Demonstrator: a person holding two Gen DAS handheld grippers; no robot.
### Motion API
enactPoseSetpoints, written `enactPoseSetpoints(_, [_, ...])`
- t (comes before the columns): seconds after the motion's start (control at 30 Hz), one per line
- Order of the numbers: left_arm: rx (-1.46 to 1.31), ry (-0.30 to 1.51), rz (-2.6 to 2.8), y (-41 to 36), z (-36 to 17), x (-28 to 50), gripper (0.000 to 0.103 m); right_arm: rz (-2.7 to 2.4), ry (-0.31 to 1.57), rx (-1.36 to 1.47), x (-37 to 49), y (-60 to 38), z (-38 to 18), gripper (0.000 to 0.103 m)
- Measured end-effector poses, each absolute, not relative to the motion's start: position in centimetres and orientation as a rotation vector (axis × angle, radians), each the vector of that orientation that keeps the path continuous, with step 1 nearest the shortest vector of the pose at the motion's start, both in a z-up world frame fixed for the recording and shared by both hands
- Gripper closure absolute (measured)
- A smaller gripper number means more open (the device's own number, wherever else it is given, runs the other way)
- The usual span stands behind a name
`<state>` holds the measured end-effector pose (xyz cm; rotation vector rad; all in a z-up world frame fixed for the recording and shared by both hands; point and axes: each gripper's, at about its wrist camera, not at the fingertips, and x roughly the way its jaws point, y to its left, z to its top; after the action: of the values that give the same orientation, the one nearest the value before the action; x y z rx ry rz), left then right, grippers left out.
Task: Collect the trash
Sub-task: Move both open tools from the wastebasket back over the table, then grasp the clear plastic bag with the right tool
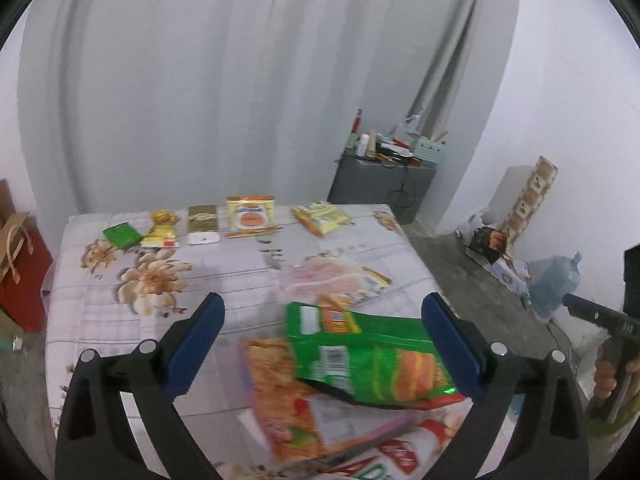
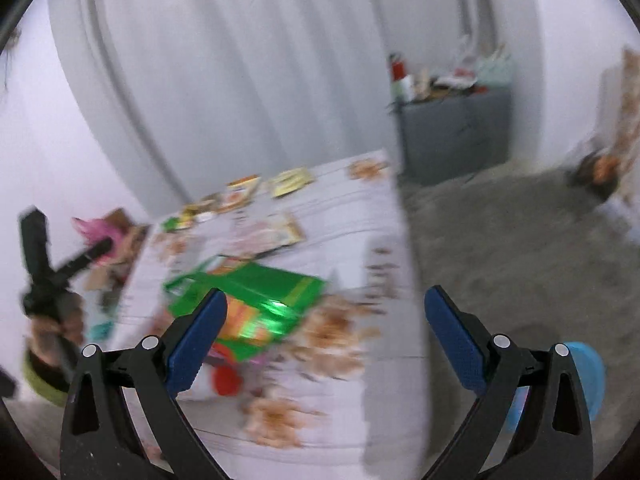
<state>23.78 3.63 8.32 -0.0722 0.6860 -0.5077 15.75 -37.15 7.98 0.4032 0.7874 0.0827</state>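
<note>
A green snack bag [image 1: 372, 364] lies on the floral-cloth table [image 1: 224, 276], on top of an orange noodle wrapper [image 1: 280, 392]. My left gripper [image 1: 322, 304] hovers just over them, open wide and gripping nothing. A pale pink wrapper [image 1: 336, 280] lies beyond. Several small packets line the far edge, among them a green packet [image 1: 122, 235] and a yellow packet [image 1: 251, 216]. The right wrist view is blurred. There my right gripper [image 2: 324, 296] is open and empty, to the right of the green bag [image 2: 256, 300].
A grey cabinet [image 1: 380, 184] with clutter on top stands behind the table. A red gift bag [image 1: 24, 276] sits on the floor at left, a water jug [image 1: 556, 280] at right. A blue container [image 2: 580, 376] stands on the floor beside the table's right edge.
</note>
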Motion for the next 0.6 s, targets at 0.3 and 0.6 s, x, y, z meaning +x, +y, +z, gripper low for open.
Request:
enactPoseSetpoints(0.3, [-0.006,0.776,-0.605,3.0,5.5,29.7,0.006,0.236,1.034,0.694,26.6,-34.9,4.2,0.018])
enactPoseSetpoints(0.6, [-0.335,1.200,-0.636,1.2,-1.8,40.1,0.022,0.147,1.208,0.875,33.5,-34.7,-1.6,0.037])
